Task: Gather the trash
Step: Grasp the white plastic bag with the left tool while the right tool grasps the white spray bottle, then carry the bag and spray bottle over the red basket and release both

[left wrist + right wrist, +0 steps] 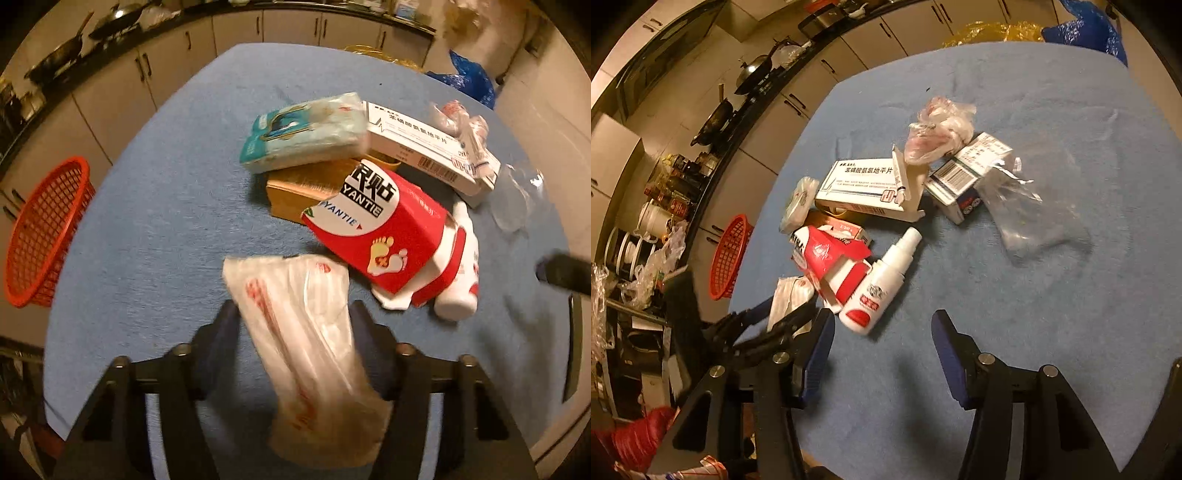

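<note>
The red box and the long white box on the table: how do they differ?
The red box is torn open, its white inside showing; the long white box looks whole. The red box lies nearer the left gripper; the white box lies farther back. Both rest in one pile.

The left hand-held gripper (295,317) has a white crinkled plastic bag with red print (303,332) between its two dark fingers (221,332), which lie against the bag's sides. On the blue cloth-covered bench (166,203), toward its far right part, lies a pile: a teal soft tissue pack (303,133) on a brown flat box (303,192), a white long medicine carton (424,147), a red-and-white open carton (380,236) and a white plastic spray bottle (461,280). A red plastic mesh basket (44,232) stands beyond the bench's left edge.
</note>
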Available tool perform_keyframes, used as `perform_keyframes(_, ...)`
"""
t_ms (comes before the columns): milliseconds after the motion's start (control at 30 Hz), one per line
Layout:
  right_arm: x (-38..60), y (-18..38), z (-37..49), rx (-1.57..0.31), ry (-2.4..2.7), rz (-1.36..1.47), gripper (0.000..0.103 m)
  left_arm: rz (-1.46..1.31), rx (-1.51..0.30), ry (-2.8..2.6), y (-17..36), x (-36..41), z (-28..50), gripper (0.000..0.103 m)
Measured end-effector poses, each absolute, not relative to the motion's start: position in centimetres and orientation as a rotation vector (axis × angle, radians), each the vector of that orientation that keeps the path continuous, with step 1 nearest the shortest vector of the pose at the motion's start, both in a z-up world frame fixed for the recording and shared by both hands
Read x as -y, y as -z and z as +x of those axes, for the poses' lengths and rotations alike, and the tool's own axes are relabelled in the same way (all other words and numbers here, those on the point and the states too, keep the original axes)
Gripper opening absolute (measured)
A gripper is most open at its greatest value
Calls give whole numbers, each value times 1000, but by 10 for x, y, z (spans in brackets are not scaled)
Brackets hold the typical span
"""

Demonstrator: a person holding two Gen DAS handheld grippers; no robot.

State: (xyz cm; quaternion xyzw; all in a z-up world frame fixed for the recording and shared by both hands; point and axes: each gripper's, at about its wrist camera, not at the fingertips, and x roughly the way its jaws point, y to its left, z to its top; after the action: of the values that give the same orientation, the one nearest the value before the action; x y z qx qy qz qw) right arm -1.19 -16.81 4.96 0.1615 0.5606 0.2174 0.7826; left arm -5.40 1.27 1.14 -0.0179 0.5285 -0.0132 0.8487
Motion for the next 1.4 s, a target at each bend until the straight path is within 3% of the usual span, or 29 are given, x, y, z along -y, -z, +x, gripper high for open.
perform_keyframes(133,150,-37,-1,-1257,-452,323,58,-49,-1106,43,-15,-30,-66,52)
perform_keyframes(367,124,-18,16,-1309,-370,289,46,21,-1081,40,-22,-48,-79,51)
perform_keyframes(533,119,-11,12,-1333,-306,239,32,31,-1102,60,-15,-55,-74,54)
perform_keyframes(1033,135,-55,-68,-1165,-236,253,32,49,-1000,176,-38,-67,-77,50)
perform_keyframes(1400,81,-86,-77,-1077,-345,239,32,52,-933,166,-70,-99,-86,50)
